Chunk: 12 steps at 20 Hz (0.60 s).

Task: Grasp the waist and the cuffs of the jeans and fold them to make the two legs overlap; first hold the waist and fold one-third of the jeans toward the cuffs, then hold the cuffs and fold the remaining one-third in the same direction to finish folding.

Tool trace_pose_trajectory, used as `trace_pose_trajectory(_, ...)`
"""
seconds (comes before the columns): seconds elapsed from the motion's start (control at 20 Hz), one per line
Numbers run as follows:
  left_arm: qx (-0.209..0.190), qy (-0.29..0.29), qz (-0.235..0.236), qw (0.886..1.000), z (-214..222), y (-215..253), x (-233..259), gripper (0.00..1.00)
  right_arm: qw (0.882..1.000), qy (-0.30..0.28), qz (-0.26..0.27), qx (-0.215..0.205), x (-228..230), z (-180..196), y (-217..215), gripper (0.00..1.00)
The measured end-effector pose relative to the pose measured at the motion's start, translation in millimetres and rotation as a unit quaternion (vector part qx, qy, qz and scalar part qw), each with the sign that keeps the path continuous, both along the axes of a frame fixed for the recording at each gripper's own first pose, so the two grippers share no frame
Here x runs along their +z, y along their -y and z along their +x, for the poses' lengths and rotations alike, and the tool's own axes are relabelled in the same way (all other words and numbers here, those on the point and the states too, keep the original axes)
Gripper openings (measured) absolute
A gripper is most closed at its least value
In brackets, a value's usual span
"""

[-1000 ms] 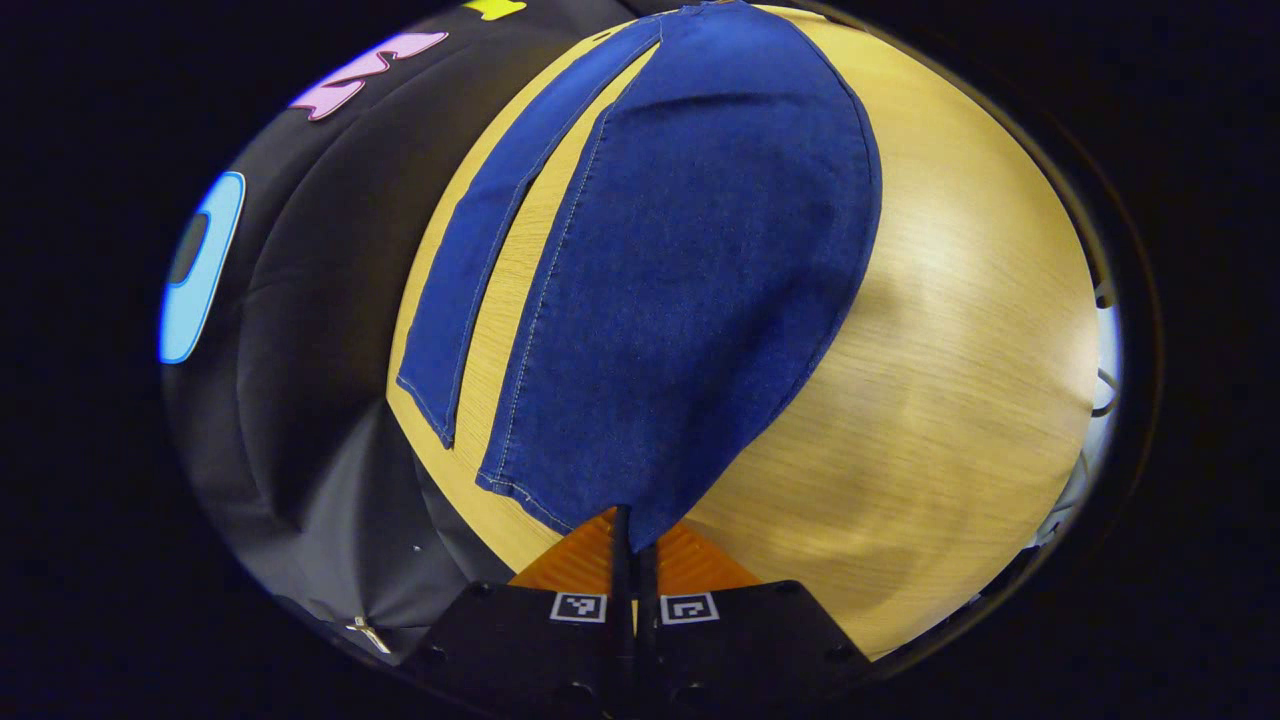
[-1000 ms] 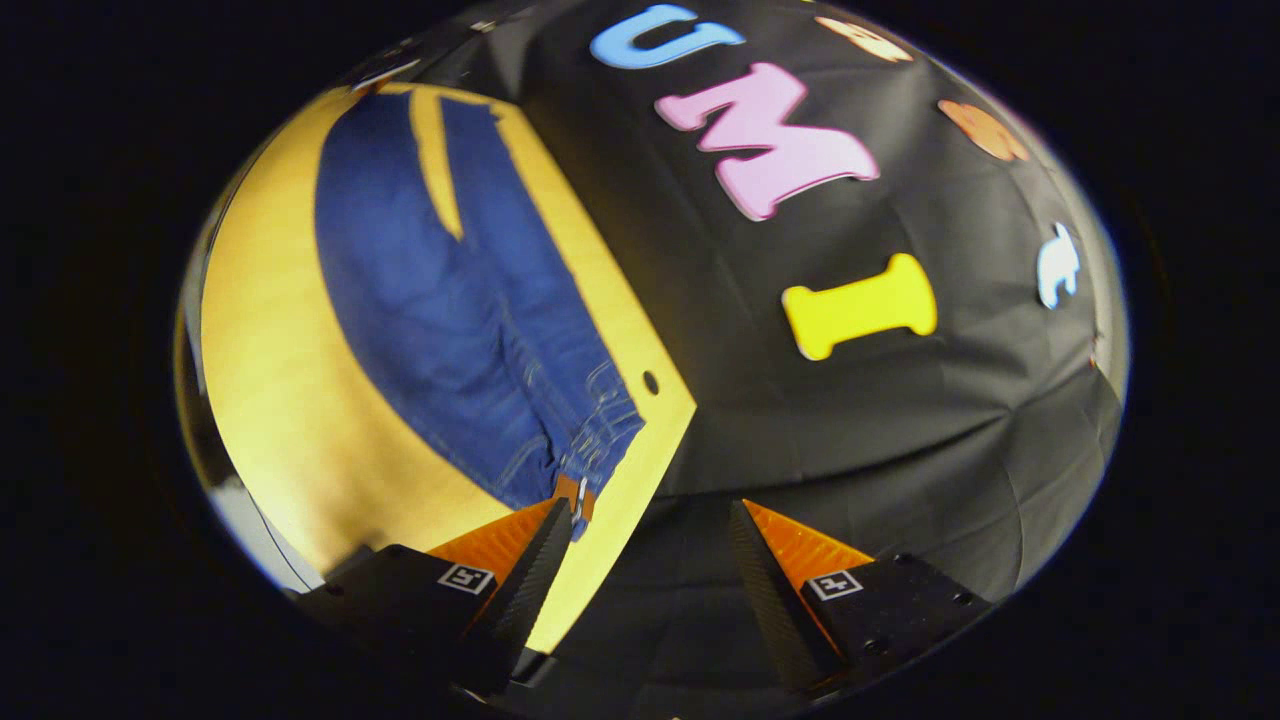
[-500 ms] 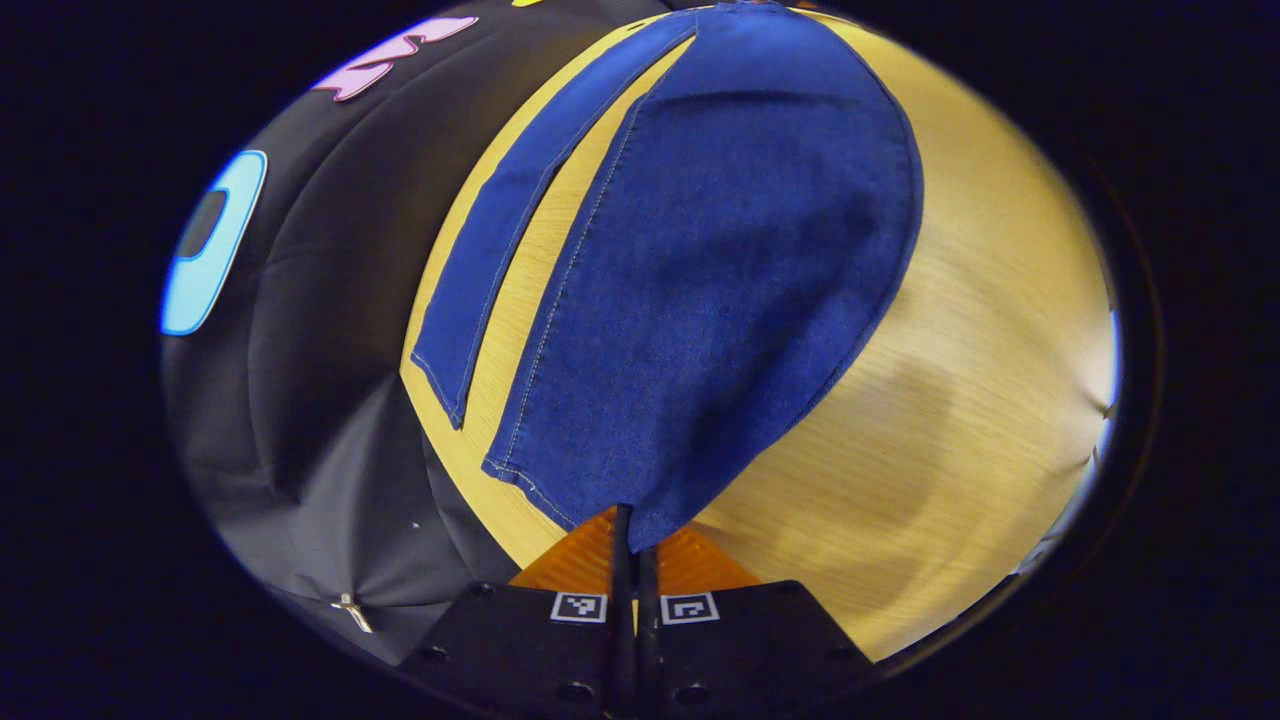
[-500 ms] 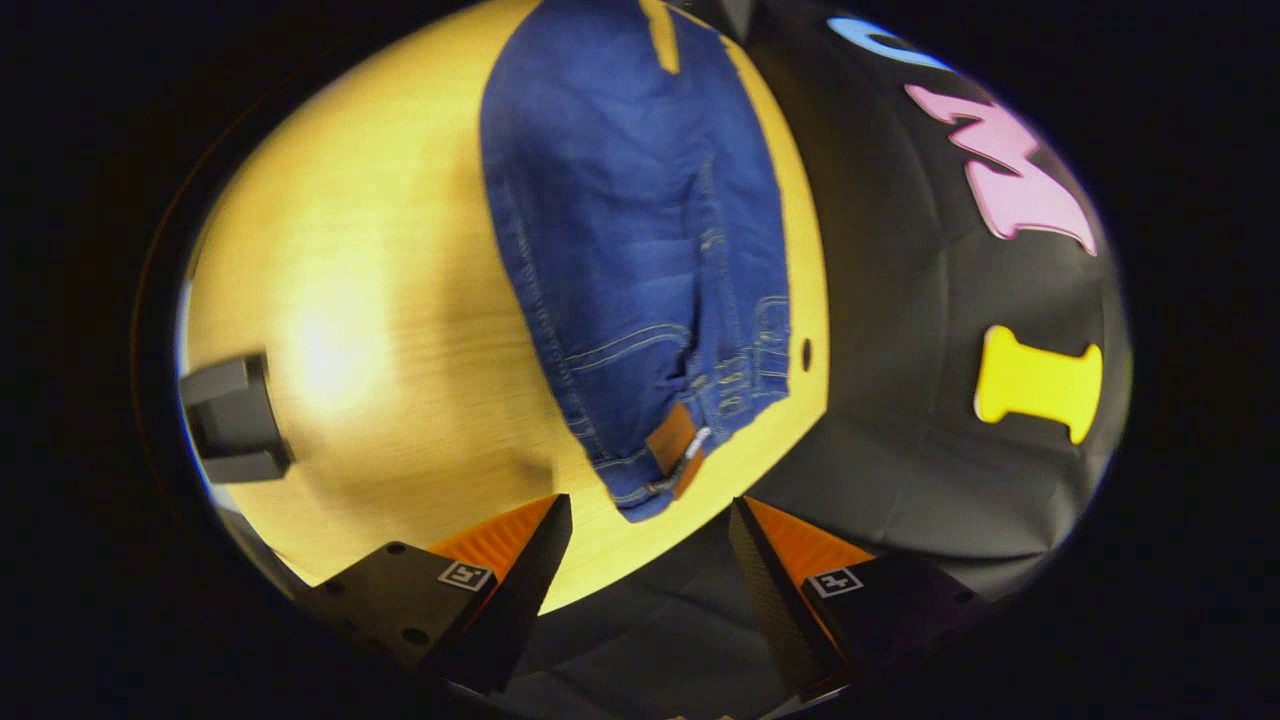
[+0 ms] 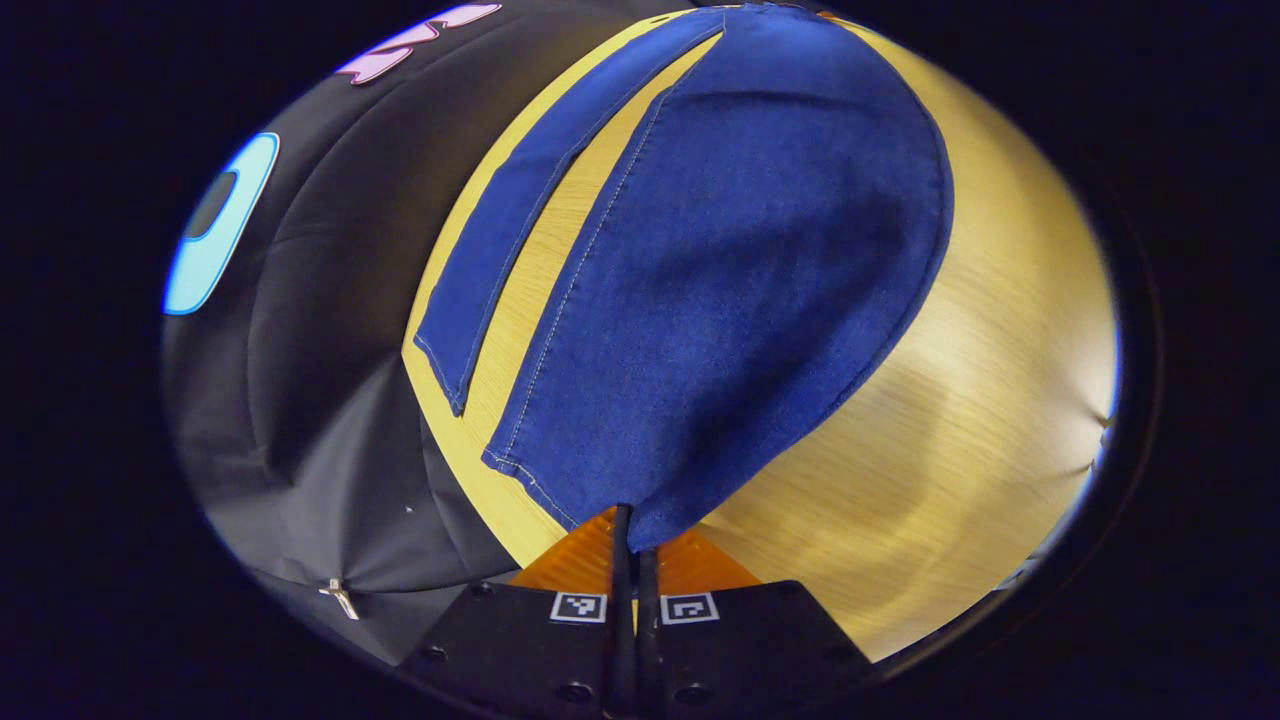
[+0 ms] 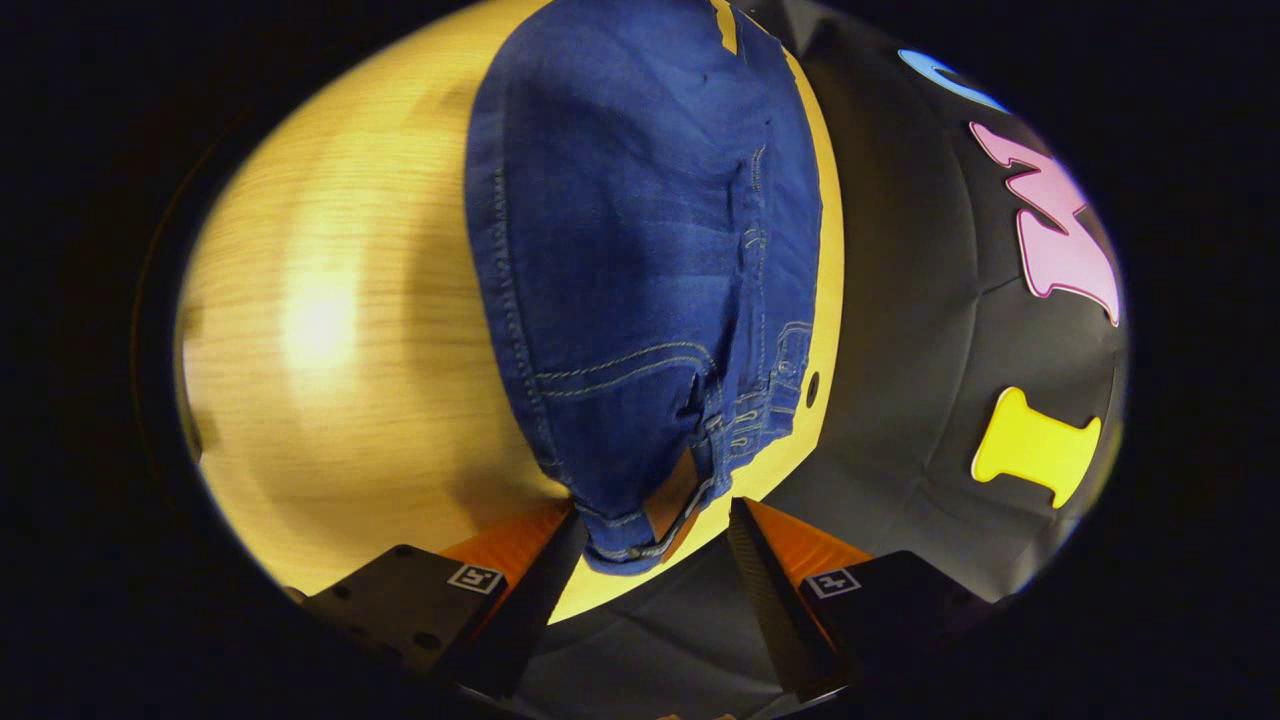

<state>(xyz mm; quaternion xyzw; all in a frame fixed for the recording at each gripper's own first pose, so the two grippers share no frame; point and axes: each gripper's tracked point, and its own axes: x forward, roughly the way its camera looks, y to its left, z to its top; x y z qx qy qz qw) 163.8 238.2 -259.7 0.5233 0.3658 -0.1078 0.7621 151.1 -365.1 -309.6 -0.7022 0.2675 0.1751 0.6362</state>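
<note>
Blue jeans (image 5: 720, 300) lie on the wooden table (image 5: 960, 440), legs spread apart in the left gripper view. My left gripper (image 5: 630, 520) is shut on the cuff of the nearer leg, which rises slightly off the table. The other leg (image 5: 500, 260) lies flat along the table's far edge. In the right gripper view the jeans' waist (image 6: 650, 520), with a brown patch, lies near the table corner. My right gripper (image 6: 650, 530) is open, its fingers on either side of the waist end, apart from the cloth.
The black cloth wall (image 6: 920, 400) hangs close behind the table's edge. A small round hole (image 6: 812, 388) sits in the tabletop beside the waistband. Bare wood (image 6: 330, 380) stretches to the left of the jeans in the right gripper view.
My right gripper swung round from the wall side and closed in on the waist, staying open. My left gripper kept hold of the cuff with a slight shift.
</note>
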Motion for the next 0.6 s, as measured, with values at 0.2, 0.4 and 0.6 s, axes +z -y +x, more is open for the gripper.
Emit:
trace_pose_trajectory(0.2,0.007,0.001,-0.006,1.000,0,0,0,0.06,1.000,-0.011,0.010,-0.022,-11,6,-5,0.74)
trace_pose_trajectory(0.4,0.017,0.011,-0.005,1.000,1,1,1,0.05,1.000,-0.001,-0.002,-0.019,-11,7,-2,0.24)
trace_pose_trajectory(0.6,0.036,0.024,-0.012,0.999,0,0,0,0.05,0.995,-0.051,0.064,-0.054,-18,-6,-9,0.09)
